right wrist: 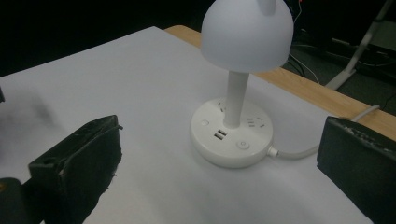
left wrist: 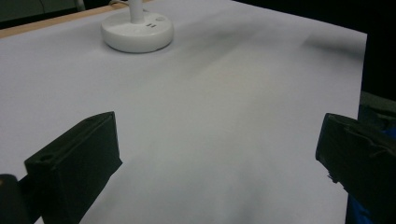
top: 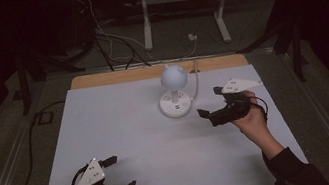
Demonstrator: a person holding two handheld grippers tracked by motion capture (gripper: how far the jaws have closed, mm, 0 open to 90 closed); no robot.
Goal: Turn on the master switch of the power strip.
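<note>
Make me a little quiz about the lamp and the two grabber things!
1. True or false: the right gripper is shut on the lamp.
2. Which gripper is nearer the lamp: A left, B right?
3. Fill in: the lamp's round base stands on the white ____.

Key: 1 false, its jaws are open and hold nothing. 2 B; the left gripper sits by the table's near edge. 3 table.

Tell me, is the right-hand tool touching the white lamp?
Apart. In the right gripper view, bare table lies between the open right tool and the lamp.
</note>
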